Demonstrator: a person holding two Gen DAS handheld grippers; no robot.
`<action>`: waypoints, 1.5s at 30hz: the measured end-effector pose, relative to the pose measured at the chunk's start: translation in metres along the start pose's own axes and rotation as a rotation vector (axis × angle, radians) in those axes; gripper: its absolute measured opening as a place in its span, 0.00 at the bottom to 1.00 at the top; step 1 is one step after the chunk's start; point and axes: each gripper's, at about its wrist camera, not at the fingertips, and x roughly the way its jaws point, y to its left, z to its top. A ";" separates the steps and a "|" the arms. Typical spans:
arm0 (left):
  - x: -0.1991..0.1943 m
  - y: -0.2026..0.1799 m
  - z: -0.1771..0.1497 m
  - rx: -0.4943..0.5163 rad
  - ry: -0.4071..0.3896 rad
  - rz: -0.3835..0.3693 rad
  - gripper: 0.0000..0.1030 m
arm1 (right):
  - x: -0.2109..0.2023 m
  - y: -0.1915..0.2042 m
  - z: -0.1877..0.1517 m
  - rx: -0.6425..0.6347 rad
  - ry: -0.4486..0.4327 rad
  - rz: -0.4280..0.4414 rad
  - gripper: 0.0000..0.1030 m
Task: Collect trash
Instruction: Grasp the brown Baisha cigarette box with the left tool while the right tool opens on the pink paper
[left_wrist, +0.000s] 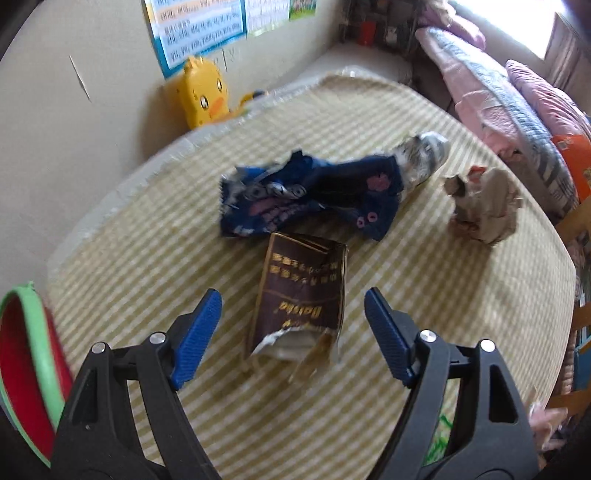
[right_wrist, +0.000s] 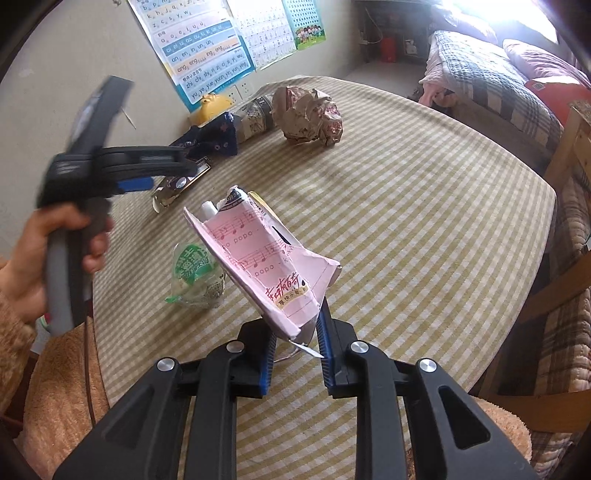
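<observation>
In the left wrist view my left gripper (left_wrist: 291, 295) is open over a torn brown box (left_wrist: 306, 266) lying on the striped tablecloth (left_wrist: 424, 332). Its blue pads (left_wrist: 199, 332) stand on either side of the box without touching it. Beyond the box lie a crumpled blue wrapper (left_wrist: 314, 192) and a brown paper ball (left_wrist: 480, 206). My right gripper (right_wrist: 297, 328) is shut on the lower end of a torn pink carton (right_wrist: 258, 254) printed with music notes, held tilted above the table. A green wrapper (right_wrist: 195, 269) lies on the cloth just left of the carton.
A red bin with a green rim (left_wrist: 26, 354) sits at the table's left edge. A yellow duck toy (left_wrist: 201, 92) stands by the wall. A bed with quilts (right_wrist: 480, 74) and a wooden chair (right_wrist: 569, 147) are to the right. A hand (right_wrist: 33, 258) holds the left gripper.
</observation>
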 end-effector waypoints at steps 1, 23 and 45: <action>0.005 0.001 0.000 -0.014 0.019 -0.005 0.64 | 0.000 -0.001 0.000 0.000 0.001 0.001 0.19; -0.060 0.017 -0.110 0.056 0.057 -0.005 0.49 | 0.004 0.011 -0.001 -0.026 0.075 -0.066 0.57; -0.059 0.031 -0.114 -0.025 0.047 -0.050 0.47 | 0.007 0.016 0.000 -0.043 0.074 -0.064 0.60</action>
